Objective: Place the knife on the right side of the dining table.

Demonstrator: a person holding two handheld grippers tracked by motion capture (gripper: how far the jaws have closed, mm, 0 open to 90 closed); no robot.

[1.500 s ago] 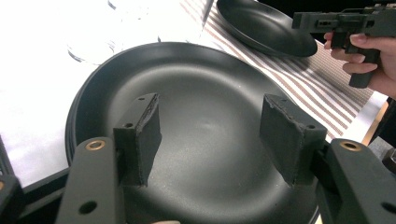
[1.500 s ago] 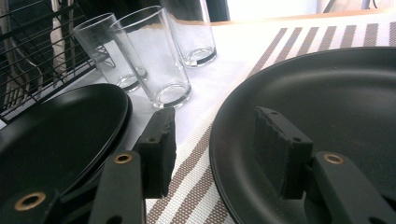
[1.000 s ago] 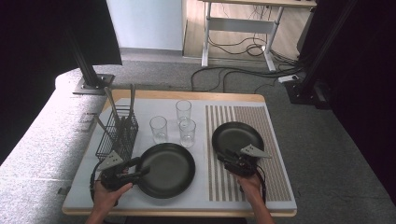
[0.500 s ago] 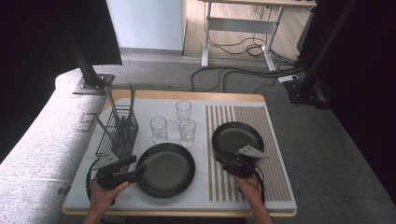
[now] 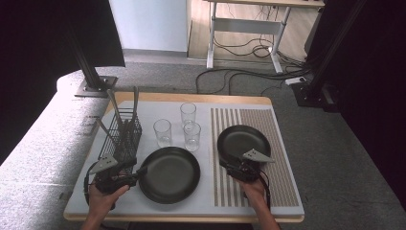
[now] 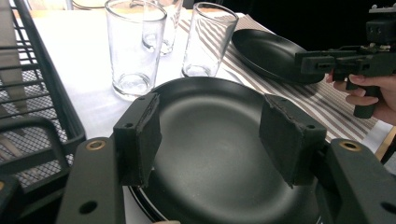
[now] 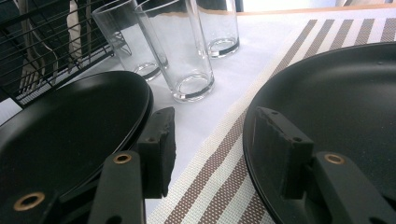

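Note:
A large black plate (image 5: 170,175) (image 6: 210,154) (image 7: 70,126) lies on the white cloth, front centre. A smaller black plate (image 5: 244,141) (image 7: 336,116) (image 6: 271,53) rests on the striped mat (image 5: 282,143). My left gripper (image 5: 139,172) (image 6: 210,126) is at the large plate's left rim, open, its jaws spread above the plate without touching it. My right gripper (image 5: 229,165) (image 7: 215,140) sits at the small plate's near-left rim, open, one jaw over the mat and the other over the plate's edge. It holds nothing.
Three clear glasses (image 5: 162,132) (image 5: 188,114) (image 5: 192,136) stand upright just behind the large plate. A black wire basket (image 5: 122,134) (image 6: 42,107) with utensils stands at the left, close to my left hand. The table's wooden edge (image 5: 191,218) runs along the front.

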